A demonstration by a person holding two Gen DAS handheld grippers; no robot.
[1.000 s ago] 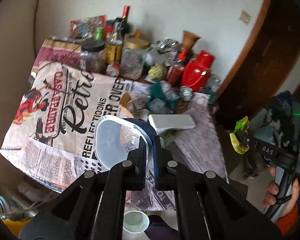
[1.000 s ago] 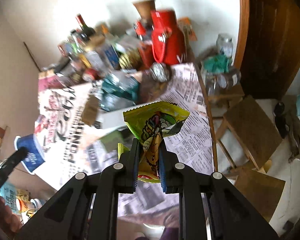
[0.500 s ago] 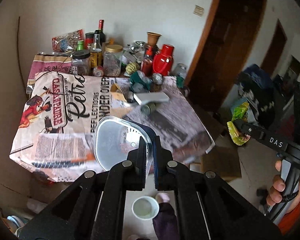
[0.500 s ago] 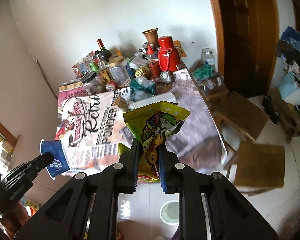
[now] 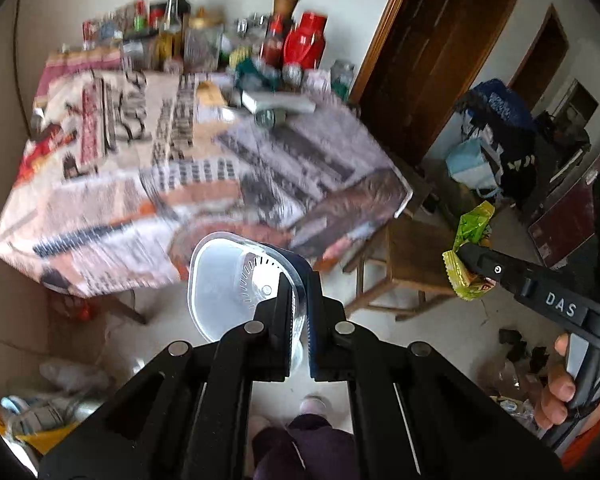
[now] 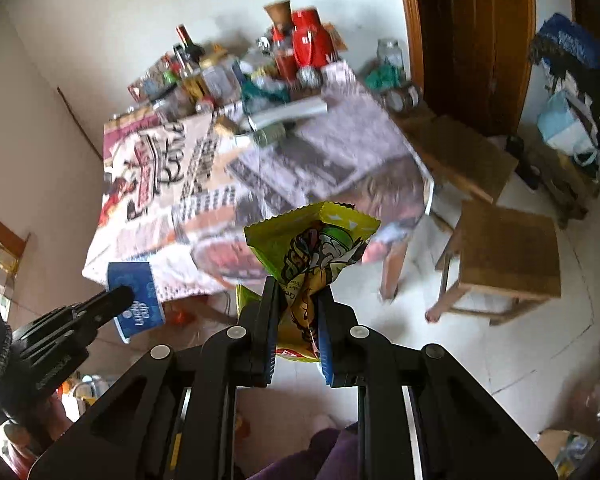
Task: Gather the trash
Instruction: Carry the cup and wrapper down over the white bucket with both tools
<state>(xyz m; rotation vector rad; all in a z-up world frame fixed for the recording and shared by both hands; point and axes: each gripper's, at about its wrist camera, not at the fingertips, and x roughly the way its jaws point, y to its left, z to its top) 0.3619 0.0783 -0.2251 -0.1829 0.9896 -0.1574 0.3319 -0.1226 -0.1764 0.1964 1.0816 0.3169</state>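
Note:
My left gripper [image 5: 299,300] is shut on the rim of a squashed blue paper cup [image 5: 236,280] with a white inside, held in the air off the table's near edge. The cup also shows in the right wrist view [image 6: 136,300]. My right gripper [image 6: 296,312] is shut on a crumpled yellow-green snack bag [image 6: 316,248], also in the air. The bag also shows at the right of the left wrist view [image 5: 470,248]. Both grippers are back from the table [image 5: 100,208], above the floor.
The table is covered with printed newspaper-style cloth. Bottles, jars and a red flask [image 5: 304,46] crowd its far end, with a grey box [image 5: 280,102] near the middle. Two wooden stools [image 6: 508,256] stand right of it. Bags lie by the dark door [image 5: 432,60]. Litter lies on the floor.
Both grippers have pulled back and up from the table, still holding the cup and the snack bag. The table looks farther off and the view is blurred by motion.

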